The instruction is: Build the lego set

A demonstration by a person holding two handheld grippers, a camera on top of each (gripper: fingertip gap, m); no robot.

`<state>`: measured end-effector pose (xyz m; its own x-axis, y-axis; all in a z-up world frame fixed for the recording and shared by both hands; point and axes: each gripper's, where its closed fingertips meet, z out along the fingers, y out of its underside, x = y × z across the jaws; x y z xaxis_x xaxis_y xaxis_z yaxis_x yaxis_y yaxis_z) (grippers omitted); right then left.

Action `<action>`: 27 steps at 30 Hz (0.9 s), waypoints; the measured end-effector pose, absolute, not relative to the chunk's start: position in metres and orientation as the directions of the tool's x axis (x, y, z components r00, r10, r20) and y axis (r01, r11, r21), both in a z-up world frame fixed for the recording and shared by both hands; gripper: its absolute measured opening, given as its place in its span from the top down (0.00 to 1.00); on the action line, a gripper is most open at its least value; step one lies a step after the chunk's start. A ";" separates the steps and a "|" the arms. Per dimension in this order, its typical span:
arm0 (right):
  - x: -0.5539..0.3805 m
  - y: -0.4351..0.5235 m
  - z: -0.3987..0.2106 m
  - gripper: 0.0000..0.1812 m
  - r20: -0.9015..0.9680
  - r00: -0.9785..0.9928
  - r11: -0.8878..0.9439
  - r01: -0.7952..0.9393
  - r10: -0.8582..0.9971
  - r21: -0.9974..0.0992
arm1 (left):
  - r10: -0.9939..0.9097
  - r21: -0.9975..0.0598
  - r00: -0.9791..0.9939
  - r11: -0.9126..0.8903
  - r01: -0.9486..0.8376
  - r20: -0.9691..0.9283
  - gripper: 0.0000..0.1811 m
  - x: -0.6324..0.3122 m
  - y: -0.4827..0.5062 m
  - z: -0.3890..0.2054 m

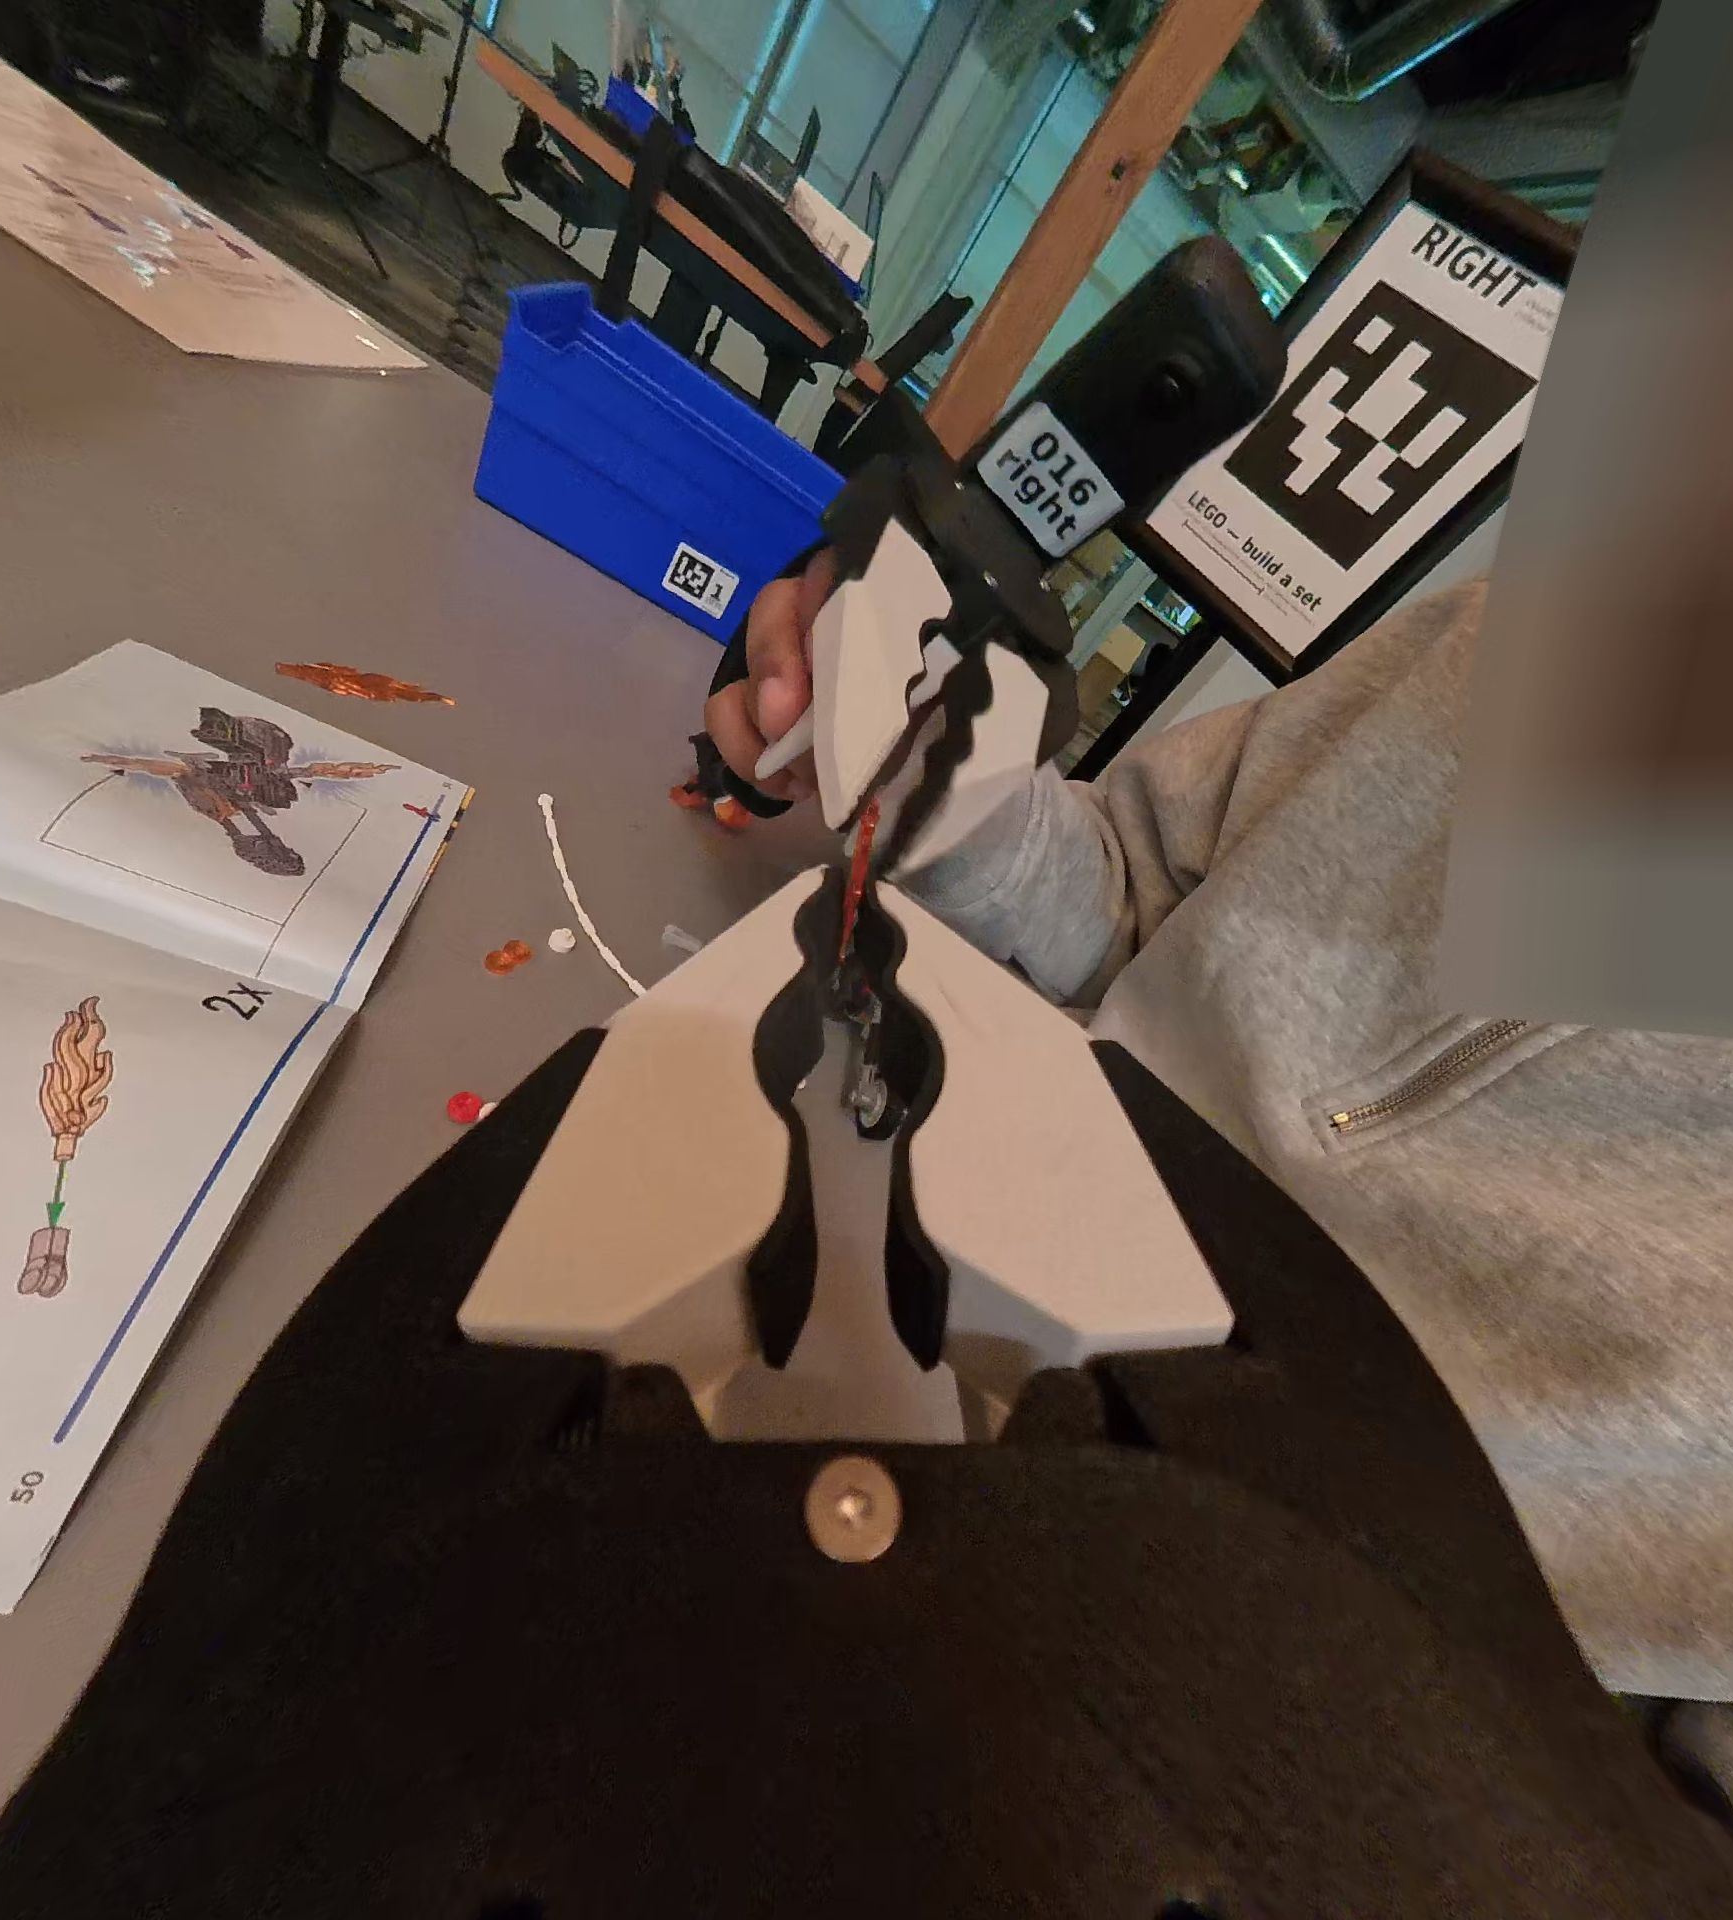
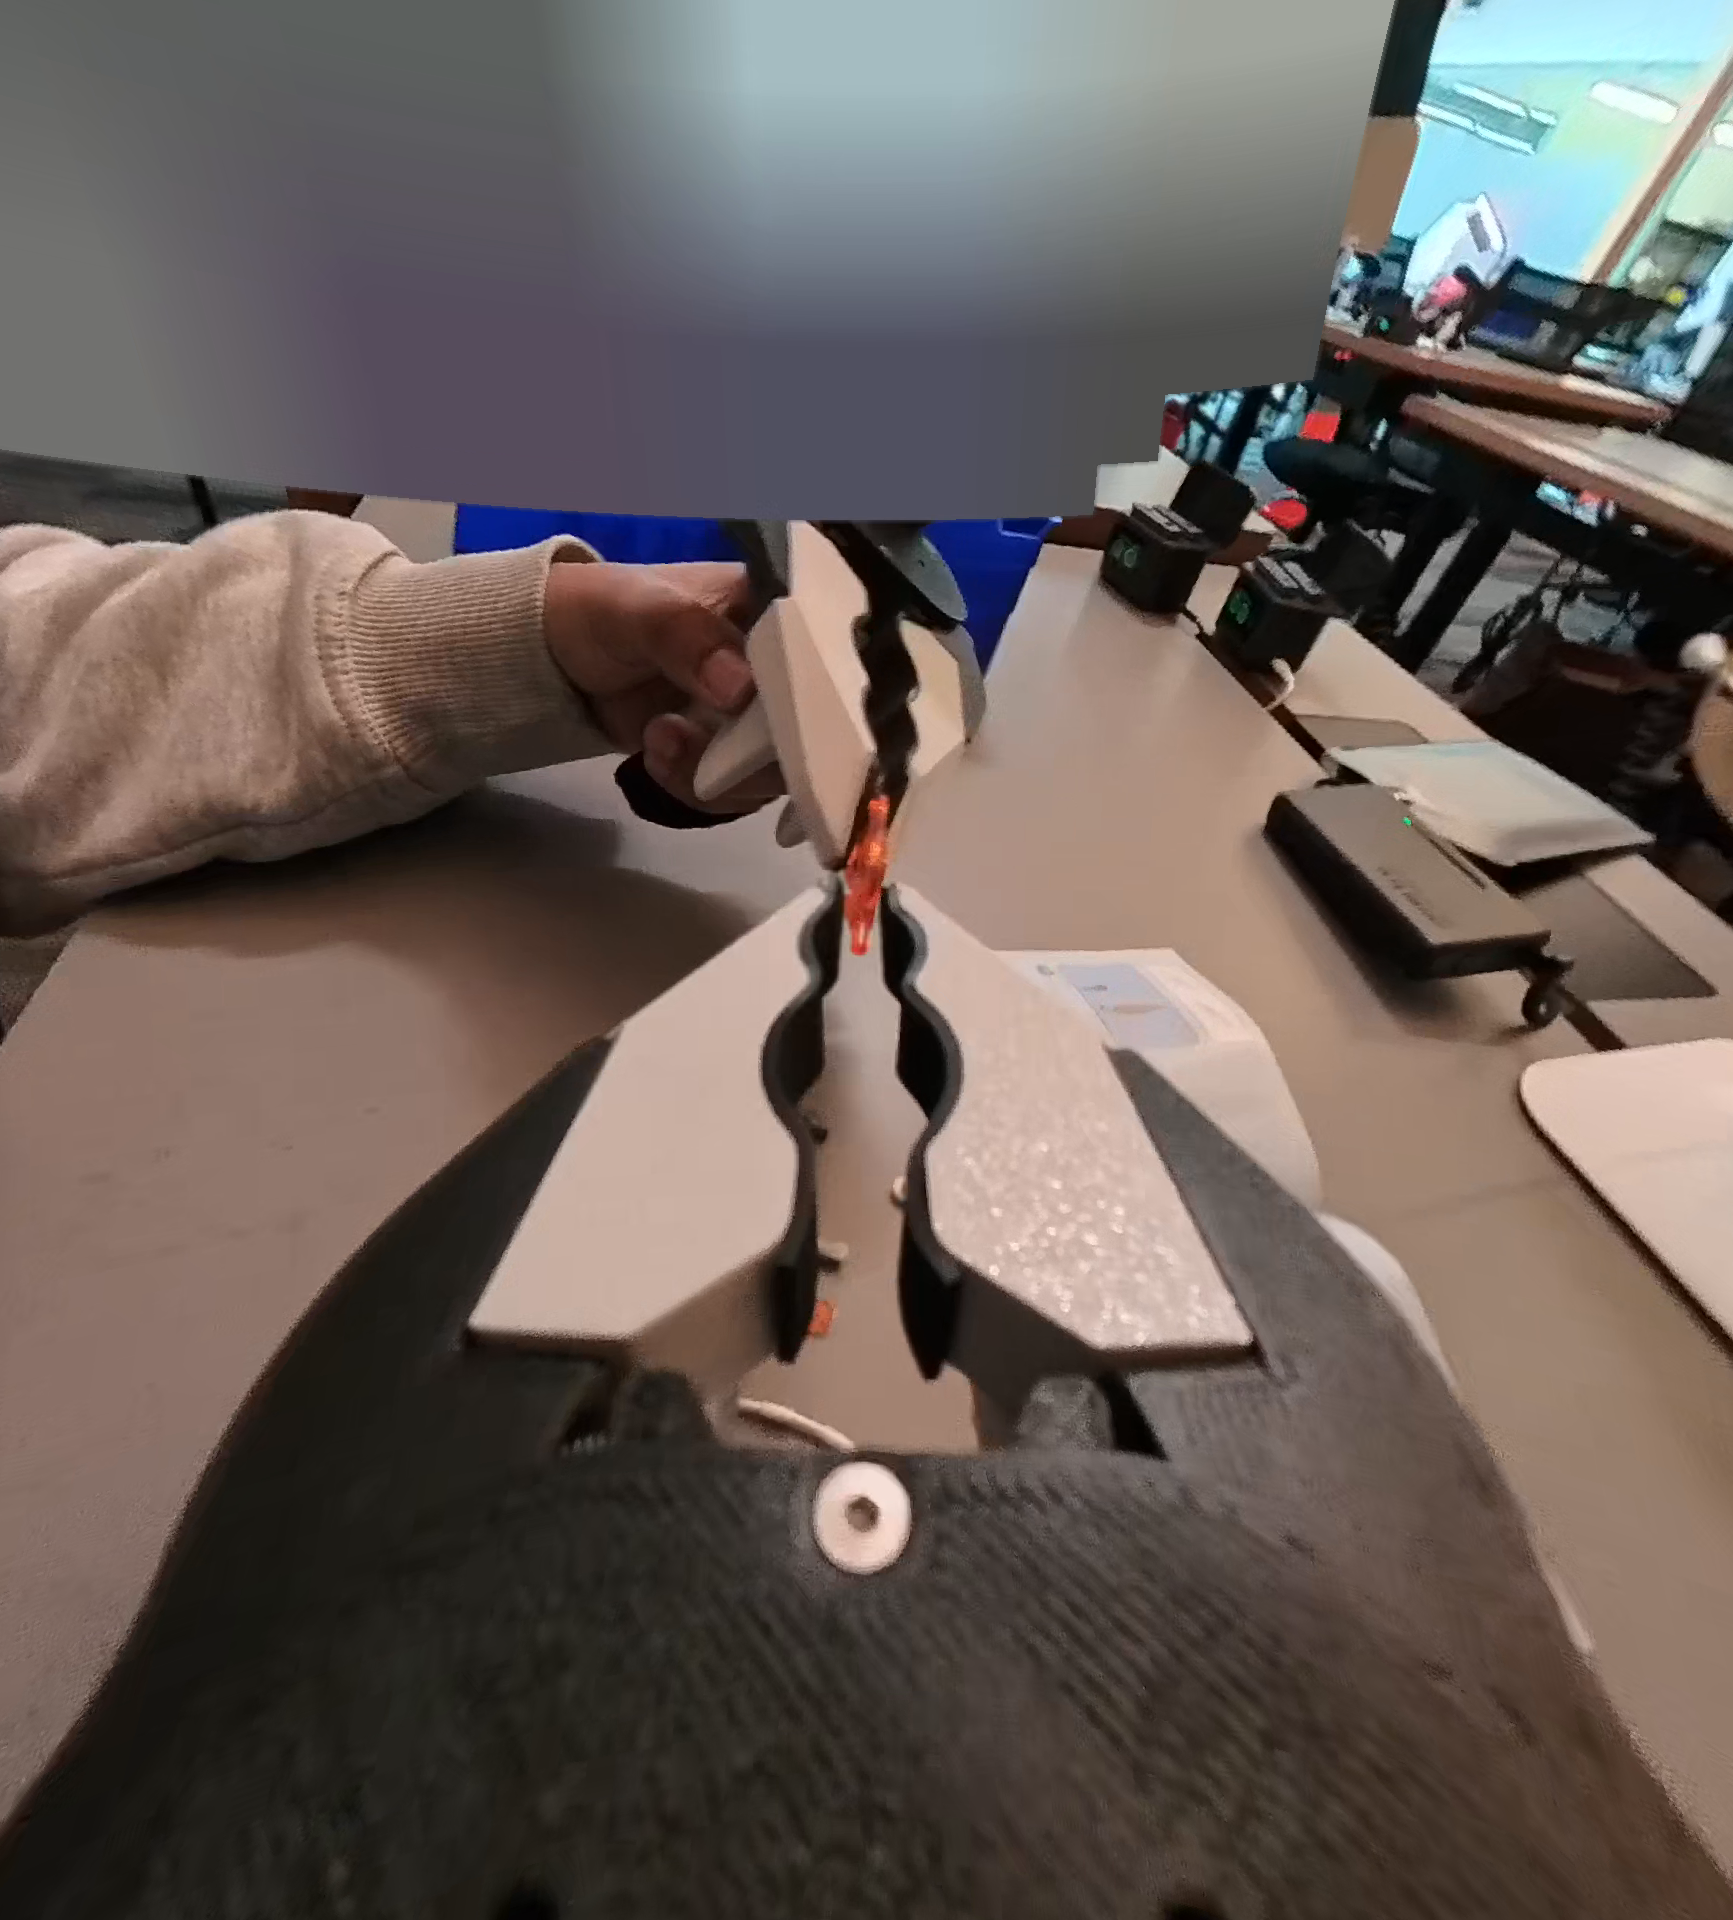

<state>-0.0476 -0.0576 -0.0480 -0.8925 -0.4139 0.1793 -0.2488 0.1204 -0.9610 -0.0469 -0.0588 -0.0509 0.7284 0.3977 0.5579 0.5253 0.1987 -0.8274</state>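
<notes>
My left gripper (image 1: 846, 894) is shut on a small grey and black lego piece (image 1: 867, 1086) that sits deep between its fingers. A clear orange flame piece (image 1: 857, 868) runs from that piece up to my right gripper (image 1: 872, 831), which comes in from above, tip to tip. In the right wrist view my right gripper (image 2: 857, 904) is shut on the orange flame piece (image 2: 867, 873), and the left gripper (image 2: 867, 831) meets it from the far side. Both are held above the grey table (image 1: 218, 520).
An open instruction booklet (image 1: 166, 935) lies at the left. Loose parts lie near it: an orange wing piece (image 1: 363, 683), a thin white strip (image 1: 581, 904), orange studs (image 1: 507, 956), a red stud (image 1: 464, 1107). A blue bin (image 1: 633, 447) stands behind. A black device (image 2: 1413, 883) and a white tray (image 2: 1693, 1174) are to the right.
</notes>
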 end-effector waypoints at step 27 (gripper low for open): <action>-0.100 -0.057 -0.018 1.00 -0.475 -0.791 0.112 0.471 -0.385 -0.875 | 0.642 -0.883 0.609 0.292 0.367 0.465 0.82 -0.076 -0.092 -0.042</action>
<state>-0.1005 -0.0574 -0.0184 -0.7912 -0.3851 -0.4751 0.4711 0.1117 -0.8750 -0.0764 -0.0921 -0.0418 0.6088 0.6424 0.4654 0.3671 0.2920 -0.8832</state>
